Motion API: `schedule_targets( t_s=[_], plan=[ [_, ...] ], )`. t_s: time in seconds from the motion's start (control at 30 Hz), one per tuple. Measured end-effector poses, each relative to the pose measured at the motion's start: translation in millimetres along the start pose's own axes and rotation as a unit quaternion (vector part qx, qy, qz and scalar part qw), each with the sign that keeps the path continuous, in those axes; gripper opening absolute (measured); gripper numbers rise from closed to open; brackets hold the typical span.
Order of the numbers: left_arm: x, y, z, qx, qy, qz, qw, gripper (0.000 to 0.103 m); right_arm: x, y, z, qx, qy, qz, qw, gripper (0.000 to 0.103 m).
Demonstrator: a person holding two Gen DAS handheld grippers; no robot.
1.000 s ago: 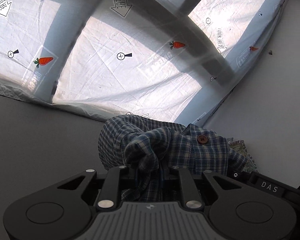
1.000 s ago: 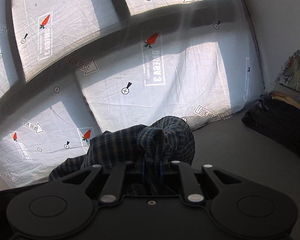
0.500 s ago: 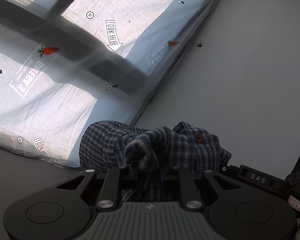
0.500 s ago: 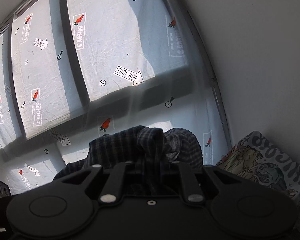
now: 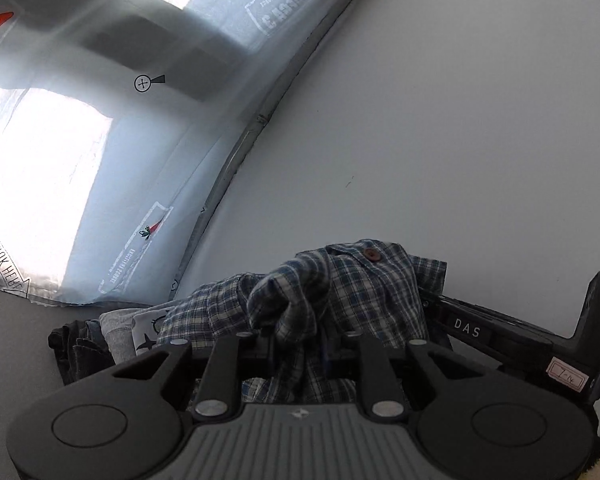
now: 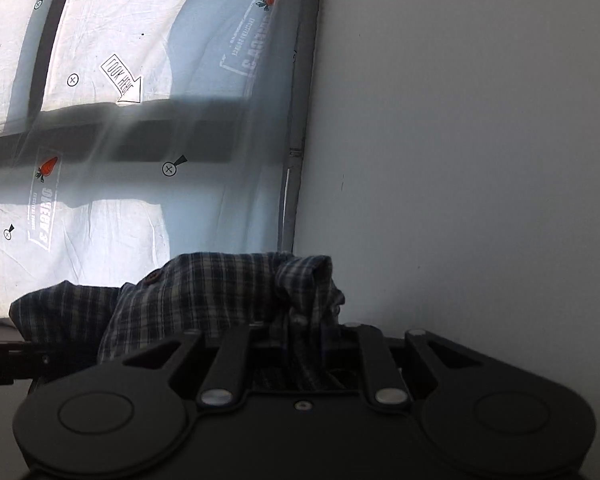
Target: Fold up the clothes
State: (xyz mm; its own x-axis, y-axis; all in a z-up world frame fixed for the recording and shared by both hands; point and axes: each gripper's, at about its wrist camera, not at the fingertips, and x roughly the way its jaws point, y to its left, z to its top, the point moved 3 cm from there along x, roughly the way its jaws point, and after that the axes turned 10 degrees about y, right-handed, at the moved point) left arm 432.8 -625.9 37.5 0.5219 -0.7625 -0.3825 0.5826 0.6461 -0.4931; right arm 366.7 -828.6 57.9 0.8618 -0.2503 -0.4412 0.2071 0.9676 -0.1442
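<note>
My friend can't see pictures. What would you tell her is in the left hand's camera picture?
The left tongs are shut on a bunched blue and white plaid shirt with a brown button. Behind it are a plain white wall and a sunlit curtain printed with carrots and arrows. A small pile of clothes lies lower left.
</note>
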Motion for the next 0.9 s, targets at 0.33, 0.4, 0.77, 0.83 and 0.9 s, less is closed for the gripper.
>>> schedule_targets(
  t_s=[0.33, 0.4, 0.77, 0.83, 0.9],
  plan=[
    [58, 51, 3, -0.043, 0.039, 0.037, 0.9976, 0.031, 42, 34, -10, -0.124, -0.054, -0.153, 0.979, 0.04],
    [60, 50, 2, -0.042, 0.037, 0.043, 0.9975, 0.031, 16, 42, -10, -0.149, -0.098, -0.174, 0.968, 0.041],
    [65, 55, -3, -0.037, 0.026, 0.063, 0.997, 0.033, 89, 20, 1, -0.105, -0.025, -0.071, 0.992, 0.008],
    [70, 67, -5, -0.058, 0.036, 0.052, 0.9963, 0.035, 104, 18, -7, -0.106, -0.014, -0.066, 0.992, 0.008],
    [76, 79, -8, -0.081, 0.045, 0.041, 0.9949, 0.037, 118, 20, -16, -0.106, -0.009, -0.06, 0.992, 0.007]
  ],
)
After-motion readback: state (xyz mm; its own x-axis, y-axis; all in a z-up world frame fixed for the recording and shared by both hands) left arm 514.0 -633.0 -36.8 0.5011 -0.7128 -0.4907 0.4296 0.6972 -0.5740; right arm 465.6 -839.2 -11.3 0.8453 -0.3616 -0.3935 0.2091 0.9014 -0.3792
